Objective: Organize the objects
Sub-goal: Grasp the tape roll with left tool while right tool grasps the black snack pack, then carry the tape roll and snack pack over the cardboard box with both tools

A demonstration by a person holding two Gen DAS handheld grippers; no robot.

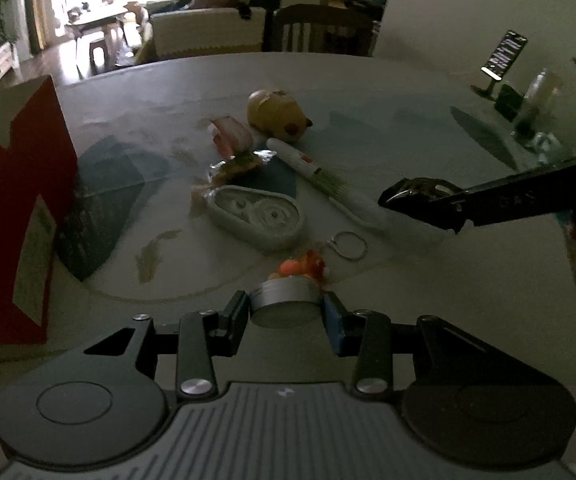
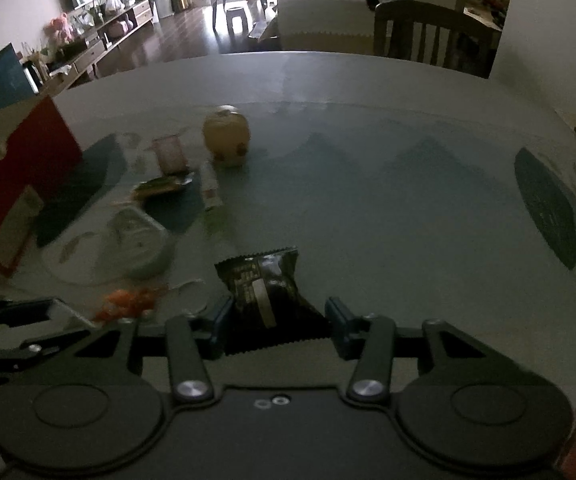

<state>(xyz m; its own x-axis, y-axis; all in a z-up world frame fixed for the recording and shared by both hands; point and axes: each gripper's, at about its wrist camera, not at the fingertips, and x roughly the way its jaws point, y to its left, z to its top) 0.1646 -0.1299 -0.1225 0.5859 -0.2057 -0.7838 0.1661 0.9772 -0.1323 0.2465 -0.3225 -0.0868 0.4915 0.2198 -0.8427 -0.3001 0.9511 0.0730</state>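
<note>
My left gripper (image 1: 286, 312) sits low over the table (image 1: 408, 92), level and pointing forward, its fingers pressed against both sides of a small round silver tin (image 1: 285, 300). Just past the tin lies an orange keychain toy (image 1: 304, 266) with its metal ring (image 1: 348, 245) on the cloth.

My right gripper (image 2: 277, 314) comes in low too, fingers spread on either side of a dark snack packet (image 2: 265, 292); whether they're actually touching it, I can't tell. From the left camera I see that same gripper reaching in from the right with the dark packet at its tip.

Farther out: a white oval tape dispenser (image 1: 257, 216), a crinkly foil wrapper (image 1: 233, 166) just behind it, a pink-and-clear packet (image 1: 231, 134), a white tube (image 1: 328, 180) lying diagonally, and a yellow plush toy (image 1: 277, 114) beyond.

A red and white box (image 1: 15, 216) stands upright at the left edge; what's in it is hidden from me.
</note>
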